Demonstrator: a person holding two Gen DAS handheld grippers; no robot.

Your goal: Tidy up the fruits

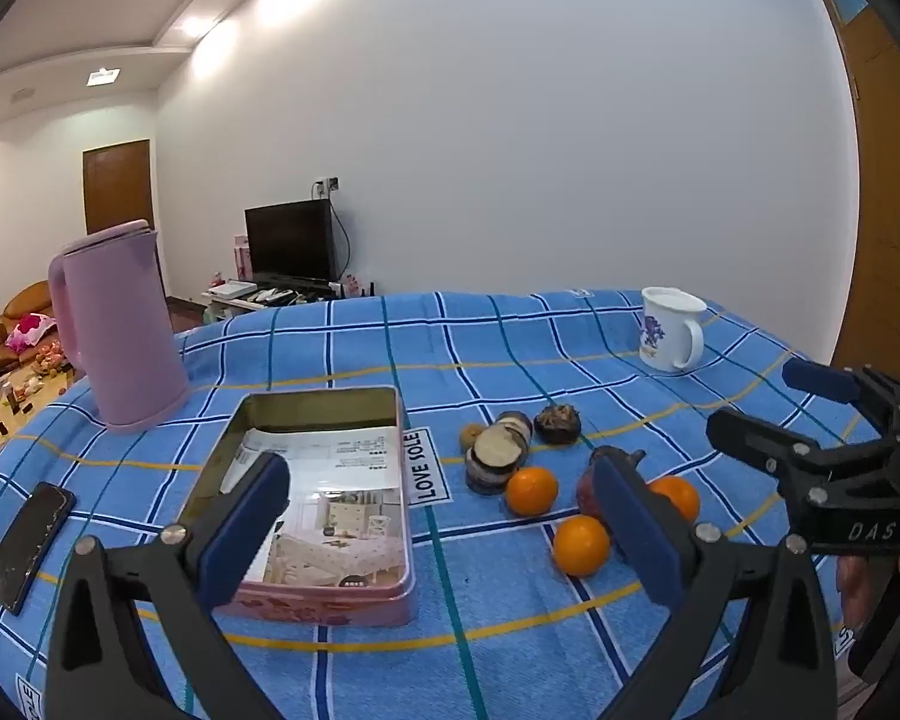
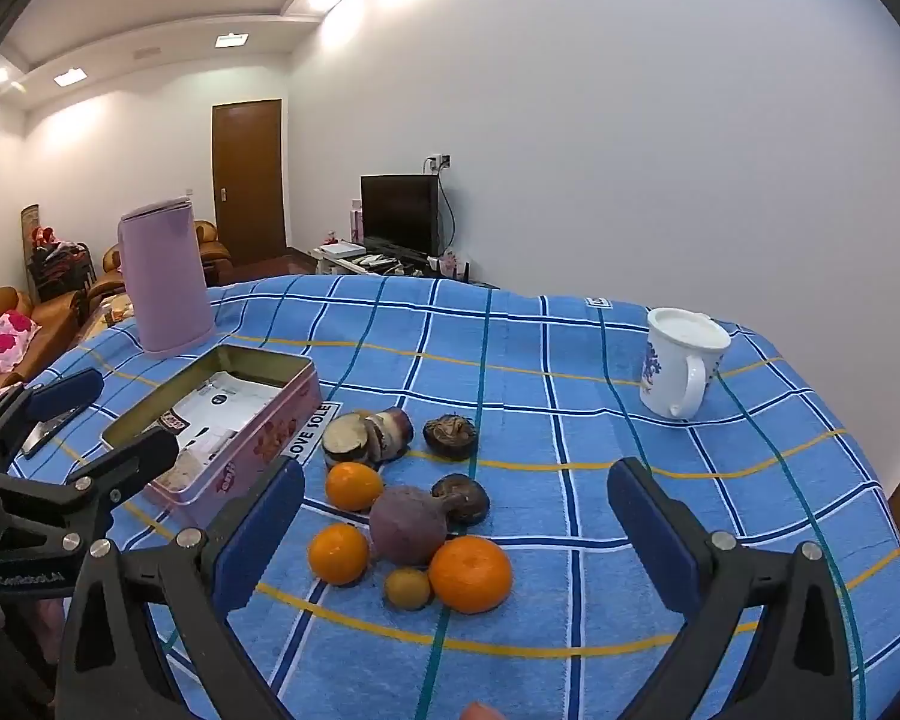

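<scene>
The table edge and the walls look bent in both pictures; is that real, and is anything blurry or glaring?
Left wrist view: fisheye lens bows the blue checked tablecloth, corners go dark, ceiling lights flare on the wall. Right wrist view: same bowing, the oranges stay sharp, soft shadows only.

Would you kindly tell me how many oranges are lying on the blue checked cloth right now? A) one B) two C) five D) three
D: the right wrist view shows three oranges on the cloth, clustered around a purple beet beside the open pink tin.
</scene>
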